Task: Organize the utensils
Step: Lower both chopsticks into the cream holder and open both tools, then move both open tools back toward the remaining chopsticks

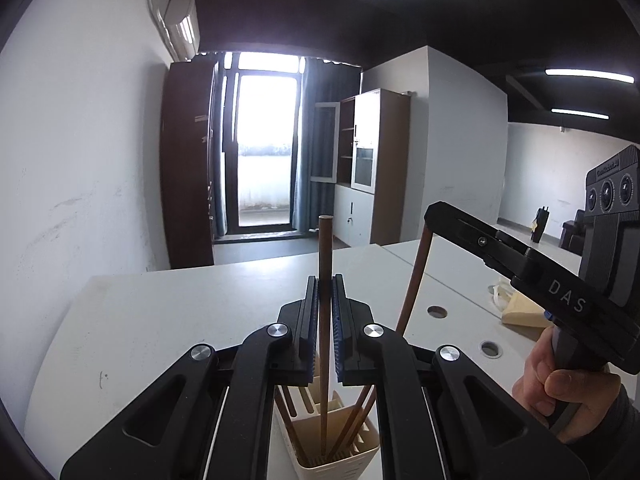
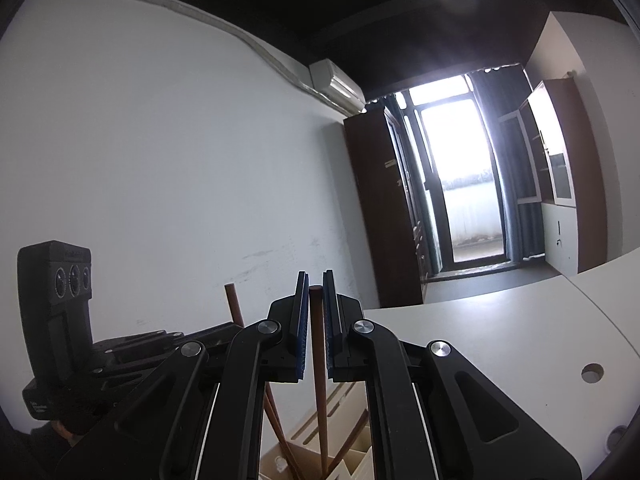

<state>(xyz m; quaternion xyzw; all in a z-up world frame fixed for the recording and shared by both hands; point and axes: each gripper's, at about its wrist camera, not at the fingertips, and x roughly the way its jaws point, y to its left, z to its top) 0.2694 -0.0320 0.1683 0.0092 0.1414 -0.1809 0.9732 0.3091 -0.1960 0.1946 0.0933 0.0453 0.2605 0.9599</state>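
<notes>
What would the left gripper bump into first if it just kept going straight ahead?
Probably nothing soon. The left gripper, jaws shut on a chopstick, points across bare white table toward the far glass door. Depth is hard to judge.

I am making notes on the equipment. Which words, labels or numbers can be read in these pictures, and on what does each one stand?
"DAS": white letters on the arm of the right gripper, left wrist view.
Raised lettering on the camera housing above that gripper: too blurred to read.
Small label on the left gripper's body, right wrist view: too small to read.
</notes>
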